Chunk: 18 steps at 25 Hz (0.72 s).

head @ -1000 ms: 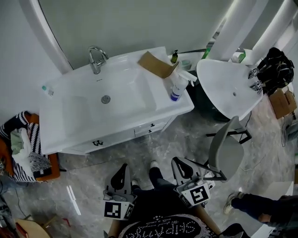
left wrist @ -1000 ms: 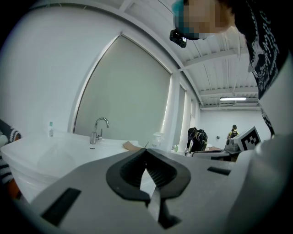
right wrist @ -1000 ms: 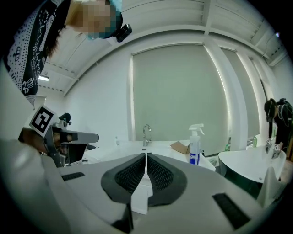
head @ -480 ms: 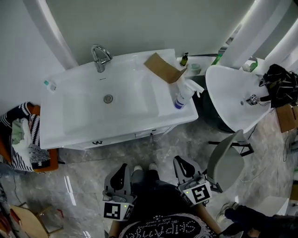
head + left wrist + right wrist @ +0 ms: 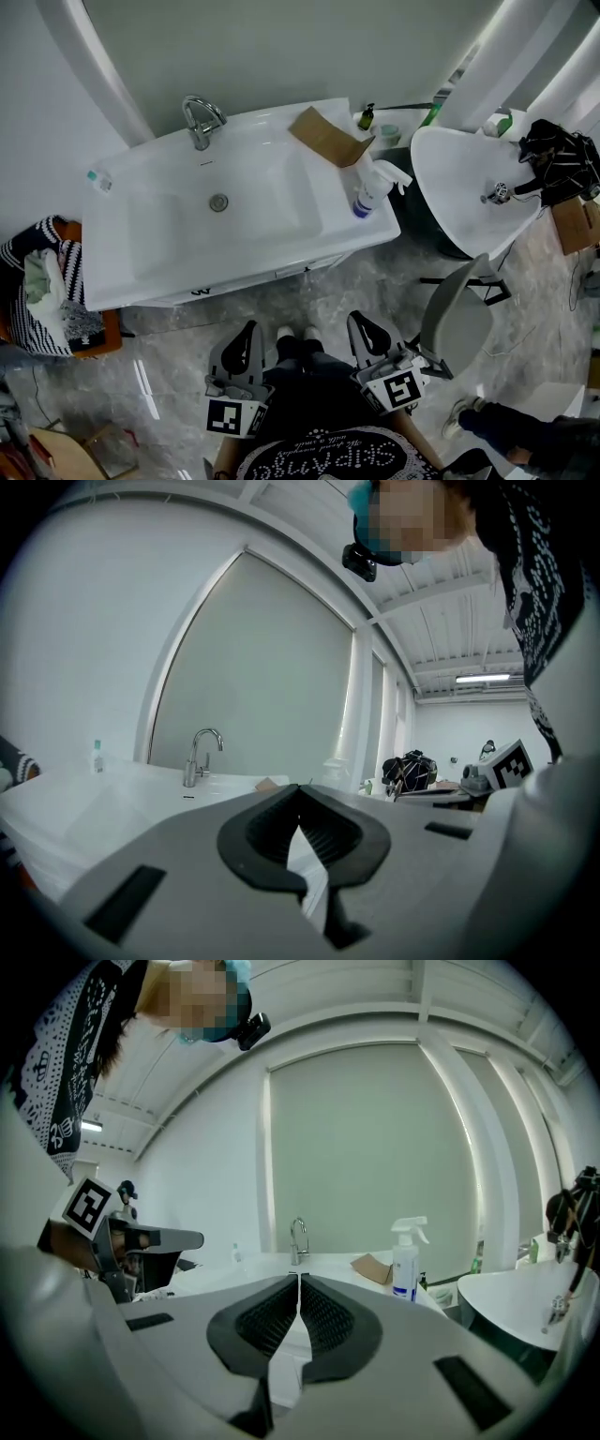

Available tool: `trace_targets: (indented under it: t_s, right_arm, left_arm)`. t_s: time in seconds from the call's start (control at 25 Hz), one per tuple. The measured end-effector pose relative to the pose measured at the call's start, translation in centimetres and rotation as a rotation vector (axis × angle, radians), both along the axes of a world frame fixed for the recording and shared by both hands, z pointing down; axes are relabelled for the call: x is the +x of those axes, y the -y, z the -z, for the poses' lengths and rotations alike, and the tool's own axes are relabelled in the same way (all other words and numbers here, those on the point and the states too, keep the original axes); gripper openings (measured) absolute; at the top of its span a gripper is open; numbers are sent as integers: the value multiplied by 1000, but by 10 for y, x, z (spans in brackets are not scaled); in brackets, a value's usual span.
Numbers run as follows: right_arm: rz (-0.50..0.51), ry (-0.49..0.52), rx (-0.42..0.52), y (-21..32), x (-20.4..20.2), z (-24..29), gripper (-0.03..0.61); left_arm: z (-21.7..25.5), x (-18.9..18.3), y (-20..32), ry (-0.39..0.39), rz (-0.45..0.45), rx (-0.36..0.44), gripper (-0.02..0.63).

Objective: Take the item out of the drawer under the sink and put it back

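left gripper (image 5: 246,330) and right gripper (image 5: 362,324) sit low in the frame, fingers (image 5: 272,1316) closed and empty. the drawers (image 5: 305,270) under the sink (image 5: 178,225), at centre, are shut, hiding the item.

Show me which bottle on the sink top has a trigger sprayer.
The tall white bottle at the sink top's right end, next to the cardboard. The small bottle at the left end has none.
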State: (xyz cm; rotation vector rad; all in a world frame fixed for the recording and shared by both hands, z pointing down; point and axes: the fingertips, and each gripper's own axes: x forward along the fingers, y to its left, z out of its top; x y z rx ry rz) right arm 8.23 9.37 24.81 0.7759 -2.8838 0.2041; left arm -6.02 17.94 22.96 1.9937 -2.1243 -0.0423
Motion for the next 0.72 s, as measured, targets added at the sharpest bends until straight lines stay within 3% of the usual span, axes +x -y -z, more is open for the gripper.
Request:
trace_targets:
  t_s: [0.4,0.72]
  right_arm:
    - [-45,-24,-26,0,-3,-17,20]
    - [-20,-146,-57,31,-9,-82,20]
  left_arm:
    - [-13,-1,5,-13,-64,-36,0]
    - [-73,20,44,-58,-154,-148,0]
